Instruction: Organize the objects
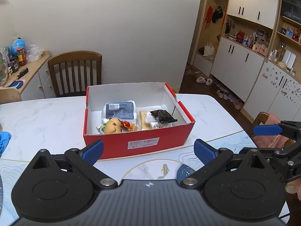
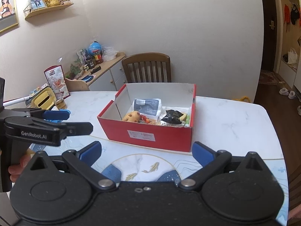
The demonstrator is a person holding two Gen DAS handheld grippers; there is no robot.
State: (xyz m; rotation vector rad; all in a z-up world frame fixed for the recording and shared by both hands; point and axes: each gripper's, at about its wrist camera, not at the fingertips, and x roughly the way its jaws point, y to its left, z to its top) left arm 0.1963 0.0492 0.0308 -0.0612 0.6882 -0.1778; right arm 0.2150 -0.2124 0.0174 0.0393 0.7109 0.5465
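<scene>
fingers [image 1: 93, 149] spread, both grippers empty, red box [image 1: 139, 143] ahead

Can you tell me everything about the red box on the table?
The red box looks like a cardboard shoebox, red outside and white inside, with no lid on it. A white label sits on its near side. It stands flat on the white marble-look table, in front of a wooden chair. Inside lie a grey-blue packet, a tan toy animal and a black wrapper. Neither gripper touches it.
</scene>
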